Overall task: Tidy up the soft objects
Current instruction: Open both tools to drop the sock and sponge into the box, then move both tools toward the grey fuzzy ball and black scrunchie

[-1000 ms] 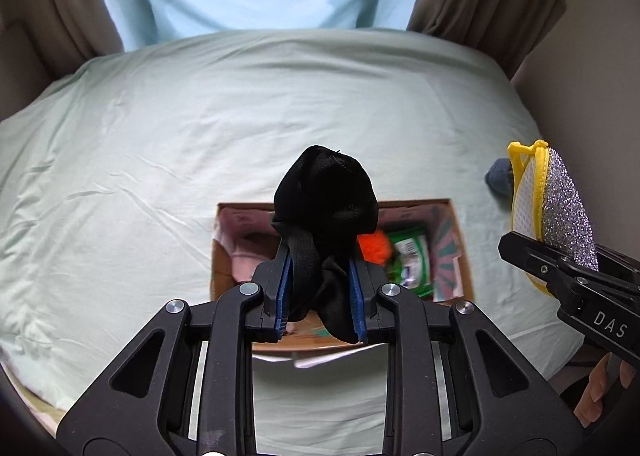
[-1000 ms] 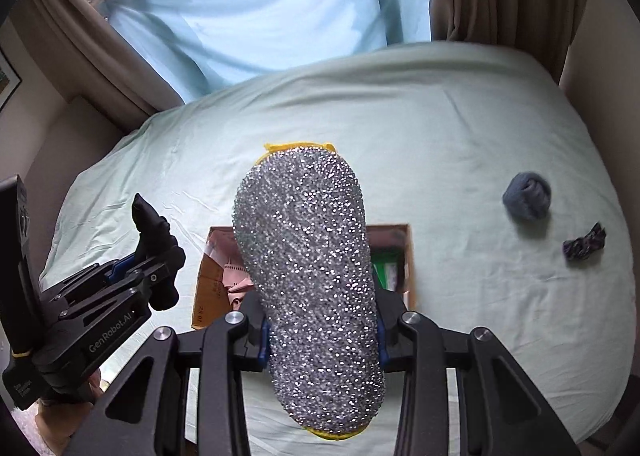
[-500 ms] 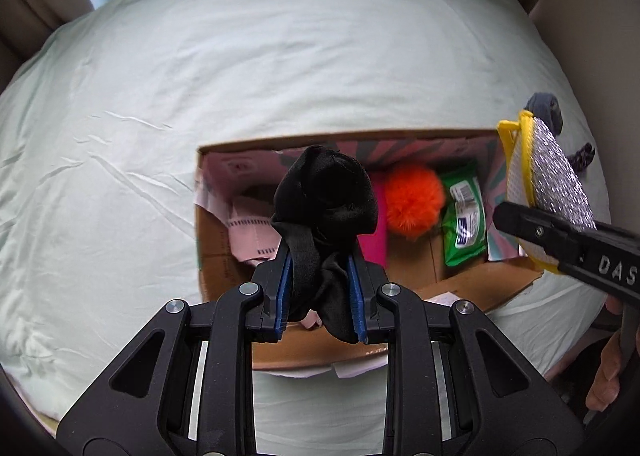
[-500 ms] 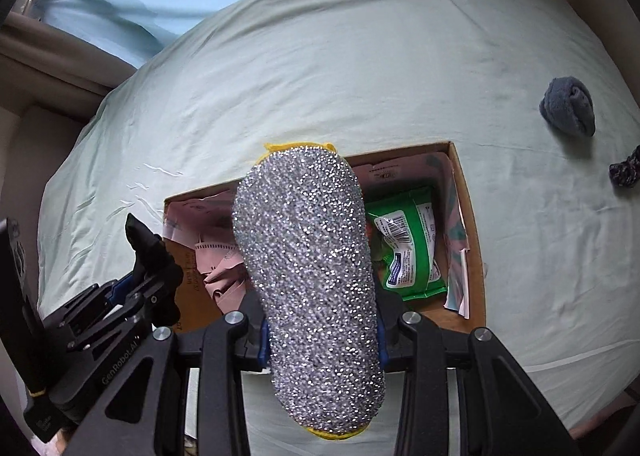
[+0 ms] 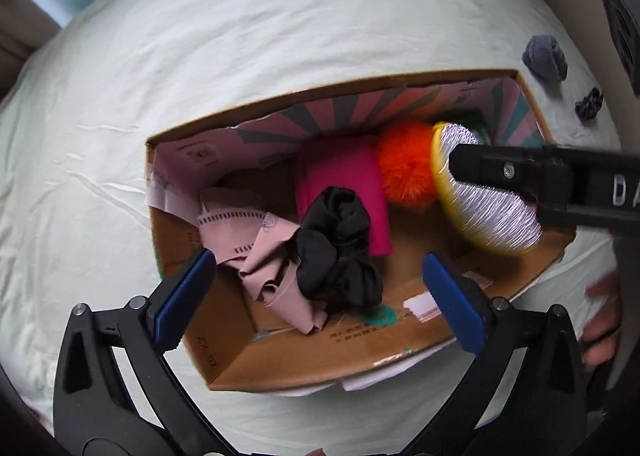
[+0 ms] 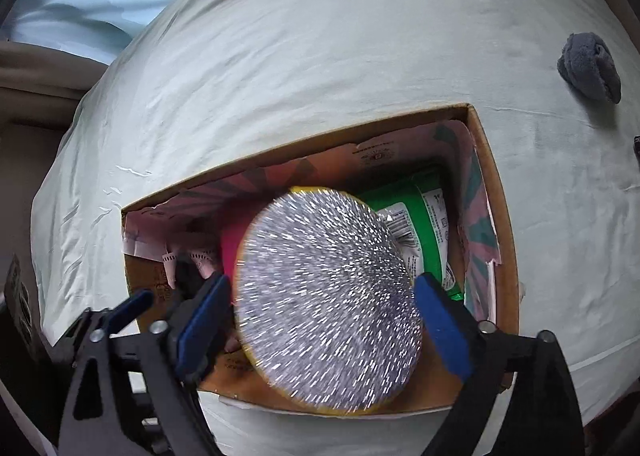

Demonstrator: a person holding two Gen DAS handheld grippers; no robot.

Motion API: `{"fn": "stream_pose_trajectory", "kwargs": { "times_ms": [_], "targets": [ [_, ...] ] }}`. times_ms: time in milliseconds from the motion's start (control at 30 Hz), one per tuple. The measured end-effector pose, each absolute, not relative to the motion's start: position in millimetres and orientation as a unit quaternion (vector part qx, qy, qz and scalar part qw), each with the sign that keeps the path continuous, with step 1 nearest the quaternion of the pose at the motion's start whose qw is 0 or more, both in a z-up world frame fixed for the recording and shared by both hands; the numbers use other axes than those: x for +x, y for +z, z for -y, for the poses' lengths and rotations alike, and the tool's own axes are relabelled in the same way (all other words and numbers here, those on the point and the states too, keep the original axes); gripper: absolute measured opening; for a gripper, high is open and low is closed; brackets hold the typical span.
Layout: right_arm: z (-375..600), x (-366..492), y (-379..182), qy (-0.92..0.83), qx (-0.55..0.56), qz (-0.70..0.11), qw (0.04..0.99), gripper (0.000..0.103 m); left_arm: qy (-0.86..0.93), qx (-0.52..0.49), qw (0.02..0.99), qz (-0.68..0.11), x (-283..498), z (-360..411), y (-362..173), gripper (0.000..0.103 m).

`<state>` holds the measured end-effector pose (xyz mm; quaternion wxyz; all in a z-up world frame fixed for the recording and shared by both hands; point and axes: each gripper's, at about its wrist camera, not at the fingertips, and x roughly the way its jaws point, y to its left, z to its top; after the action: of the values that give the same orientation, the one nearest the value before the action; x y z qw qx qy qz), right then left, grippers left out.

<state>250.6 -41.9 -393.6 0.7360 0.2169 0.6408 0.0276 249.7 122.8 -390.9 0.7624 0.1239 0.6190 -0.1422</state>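
Hidden bits: orange pom-pom (image 5: 406,167) half covered by the silver scrubber (image 5: 486,191) in the left view, totally blocked in the right view; green wipes pack (image 6: 428,232) only peeking out behind the scrubber, label too blurry to read.

Blur: scrubber (image 6: 328,296) smeared with motion in both views, so can't tell if touching the box floor or in mid-air.

Left gripper (image 5: 316,292): jaws spread wide, holding nothing, blue pads either side of the black sock (image 5: 340,248).

Right gripper (image 6: 324,320): jaws wide apart too, scrubber sitting loose between them, no pad pressing on it.

Black sock: bunched up inside the cardboard box (image 5: 280,360), lying on the pink fabric (image 5: 260,252) and against the magenta cloth (image 5: 344,183).

Box: open top, on the pale green bedsheet (image 5: 280,35), striped pink lining on the far wall.

Outside the box: grey sock ball (image 6: 590,69) and a small dark scrap (image 5: 589,103) on the sheet, well off to the right.

Edge of frame: bit of a hand (image 5: 602,320) cut off at the right border.
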Motion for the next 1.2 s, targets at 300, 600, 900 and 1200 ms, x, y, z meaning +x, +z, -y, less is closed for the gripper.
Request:
{"fn": "stream_pose_trajectory", "kwargs": {
  "times_ms": [300,600,900,1200],
  "targets": [
    [40.2,245.7,-390.3,0.03,0.196,-0.64,0.743,0.096,-0.13,0.104,0.756,-0.633,242.5,-138.6,-395.2,0.103],
    [40.3,231.8,-368.3,0.026,0.184,-0.622,0.76,0.096,-0.117,0.102,0.779,-0.607,235.9,-147.1,-361.8,0.103],
    [42.9,209.2,-321.1,0.031,0.161,-0.596,0.786,0.096,-0.117,0.109,0.807,-0.568,216.8,-140.0,-312.9,0.103],
    [51.0,167.1,-245.4,0.03,0.107,-0.524,0.845,0.096,-0.12,0.097,0.838,-0.523,191.3,-132.5,-250.3,0.103]
  ]
}}
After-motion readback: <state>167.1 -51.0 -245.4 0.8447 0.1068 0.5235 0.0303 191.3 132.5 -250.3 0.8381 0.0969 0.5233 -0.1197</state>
